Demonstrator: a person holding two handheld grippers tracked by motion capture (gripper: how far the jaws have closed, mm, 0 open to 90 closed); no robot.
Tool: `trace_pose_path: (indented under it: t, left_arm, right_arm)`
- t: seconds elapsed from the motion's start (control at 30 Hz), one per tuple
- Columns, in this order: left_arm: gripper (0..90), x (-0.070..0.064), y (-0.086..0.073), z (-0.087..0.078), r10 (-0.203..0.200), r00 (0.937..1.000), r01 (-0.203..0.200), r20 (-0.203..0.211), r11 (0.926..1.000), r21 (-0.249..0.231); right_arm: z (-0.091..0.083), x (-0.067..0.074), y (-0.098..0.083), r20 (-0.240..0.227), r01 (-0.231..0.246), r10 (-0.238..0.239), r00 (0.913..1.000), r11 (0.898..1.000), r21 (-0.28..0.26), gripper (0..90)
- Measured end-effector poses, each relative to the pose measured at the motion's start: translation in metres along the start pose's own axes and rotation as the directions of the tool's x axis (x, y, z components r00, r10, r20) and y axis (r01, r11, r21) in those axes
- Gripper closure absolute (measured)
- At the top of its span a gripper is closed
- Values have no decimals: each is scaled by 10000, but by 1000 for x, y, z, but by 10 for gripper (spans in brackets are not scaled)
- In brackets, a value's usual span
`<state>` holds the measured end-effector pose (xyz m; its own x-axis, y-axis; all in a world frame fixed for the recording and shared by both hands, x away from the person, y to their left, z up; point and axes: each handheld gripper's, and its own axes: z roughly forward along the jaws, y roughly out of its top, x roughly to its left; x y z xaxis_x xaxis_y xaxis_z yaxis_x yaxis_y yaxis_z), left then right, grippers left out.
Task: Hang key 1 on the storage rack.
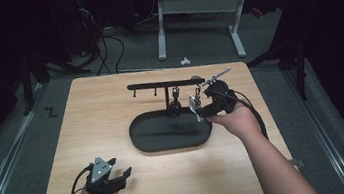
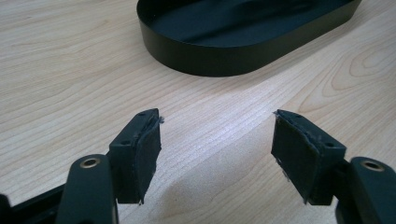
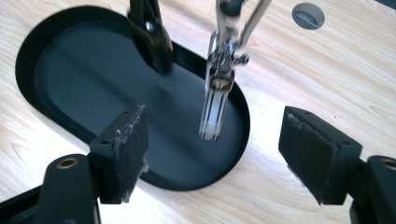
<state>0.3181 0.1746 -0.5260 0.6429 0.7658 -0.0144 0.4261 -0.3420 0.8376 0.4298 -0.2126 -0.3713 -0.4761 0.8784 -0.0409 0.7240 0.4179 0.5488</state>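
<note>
Fingers of the right gripper (image 3: pixel 212 156) stood spread wide, nothing pinched between them. Ahead of the gap between them, a small white keychain tag (image 3: pixel 212 114) with dark stripes hung free on a silver clasp (image 3: pixel 223 56), clear of both pads. Beyond the tag, a second dark keychain (image 3: pixel 149 32) hung from the same black rack (image 1: pixel 164 84). Beneath the right fingers lay the black oval tray (image 3: pixel 42 42), its rim passing just under the left-hand pad (image 3: pixel 126 149); bare table (image 3: pixel 327 70) lay under the other pad. In the high view the right gripper (image 1: pixel 201 108) sat at the tray's far end, beside the hanging tag (image 1: pixel 194 105). The left gripper (image 2: pixel 217 154) had its fingers spread too, empty, resting over bare table, with the tray (image 2: pixel 224 60) well ahead of them.
</note>
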Motion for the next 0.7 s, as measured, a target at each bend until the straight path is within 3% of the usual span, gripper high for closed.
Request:
trace_pose_path:
  t: [0.27, 0.53, 0.7]
  left_arm:
    - [331, -3, 1, 2, 108, 9999, -108, 91, 9999, -4]
    - [333, -9, 5, 5, 381, 9992, -381, 110, 9993, 38]
    - [336, -13, 5, 7, 529, 9986, -529, 81, 9986, 57]
  right_arm:
    - [-2, 0, -40, 17, -150, 152, 9999, 9974, -706, 241]
    - [6, -11, -91, 30, -510, 518, 9987, 9904, -1286, 255]
    - [13, -14, -112, 66, -446, 462, 9989, 9867, -1561, 242]
